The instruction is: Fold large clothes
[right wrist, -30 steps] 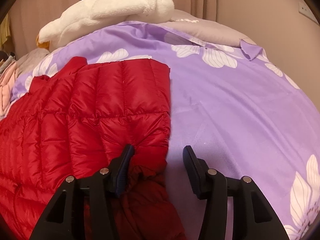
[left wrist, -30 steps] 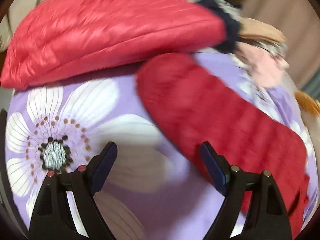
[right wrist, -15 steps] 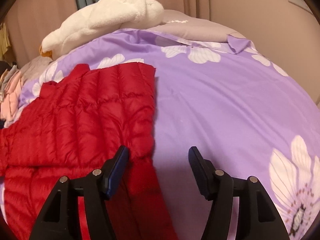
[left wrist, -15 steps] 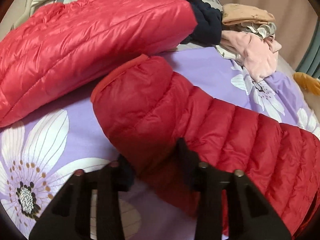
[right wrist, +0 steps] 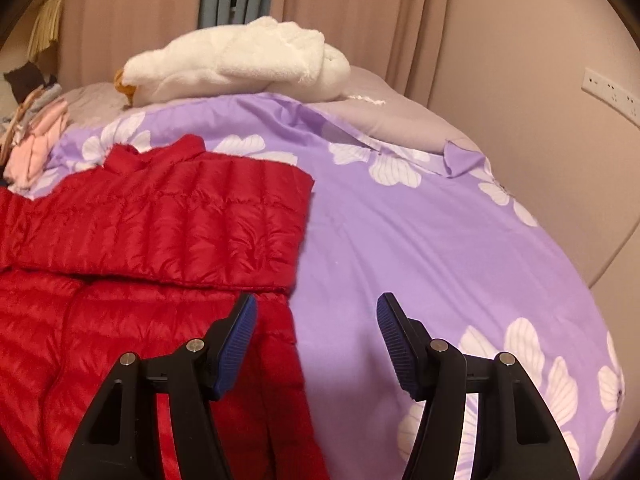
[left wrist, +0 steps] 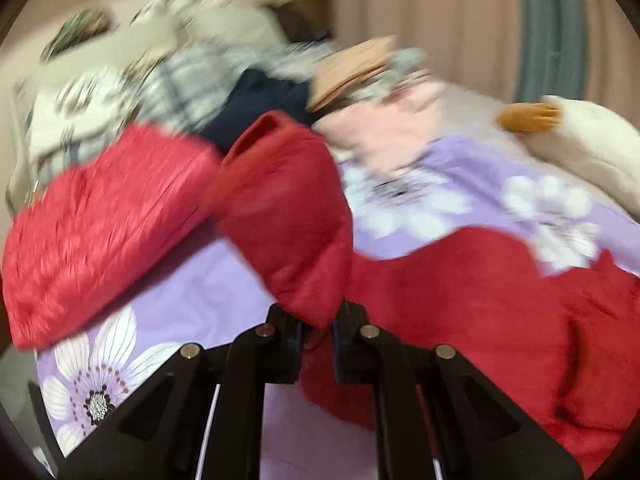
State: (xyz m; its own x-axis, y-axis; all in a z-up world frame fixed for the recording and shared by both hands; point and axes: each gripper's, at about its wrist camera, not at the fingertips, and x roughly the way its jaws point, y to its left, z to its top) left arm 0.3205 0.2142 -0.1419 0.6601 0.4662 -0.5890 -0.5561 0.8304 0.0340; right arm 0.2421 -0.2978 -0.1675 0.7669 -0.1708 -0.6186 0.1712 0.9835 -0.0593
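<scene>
On the purple floral bedspread (right wrist: pixel 400 240): red down jacket (right wrist: pixel 160 220), half folded.
Left gripper (left wrist: pixel 316 330) pinches the sleeve (left wrist: pixel 288 216), view blurred; right gripper (right wrist: pixel 316 340) released, jacket's left part cut off.

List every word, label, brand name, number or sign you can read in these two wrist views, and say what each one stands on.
None can be read. The red down jacket, purple floral bedcover, white plush toy and wall socket strip show no legible text; the left wrist view is too blurred to tell.
</scene>
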